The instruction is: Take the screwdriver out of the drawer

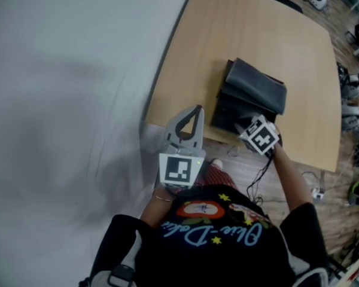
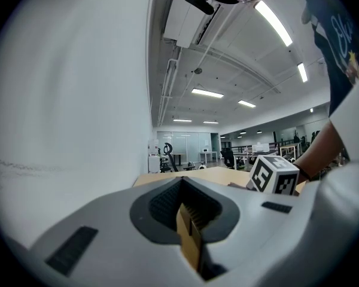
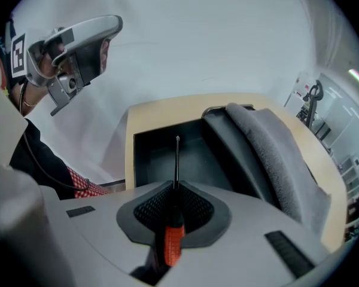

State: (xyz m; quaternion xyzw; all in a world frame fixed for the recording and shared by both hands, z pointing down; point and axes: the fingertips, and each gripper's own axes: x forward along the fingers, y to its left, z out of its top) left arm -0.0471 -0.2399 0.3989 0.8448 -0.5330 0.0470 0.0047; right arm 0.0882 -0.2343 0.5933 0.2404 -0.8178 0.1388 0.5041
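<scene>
Right gripper view: right gripper (image 3: 175,187) has its jaws closed tight on the screwdriver (image 3: 174,232) (orange handle pinched between the pads, thin shaft sticking straight out past the tips). The shaft tip shows against the dark inside of the open drawer (image 3: 158,154); cannot tell if it touches anything there. The drawer sits at the near edge of the table (image 3: 130,142). A grey cloth (image 3: 269,148) lies folded over the top of the drawer unit, to the right of the opening.

Left gripper view: left gripper (image 2: 182,185) has its jaws pressed together. A tan strip (image 2: 188,241) shows at the seam (cannot tell what it is). It points up and away, along the white wall (image 2: 66,112), with the table beyond.

Head view: the left gripper is held off the table's near-left corner, well apart from the drawer. The right gripper is at the drawer's front.
</scene>
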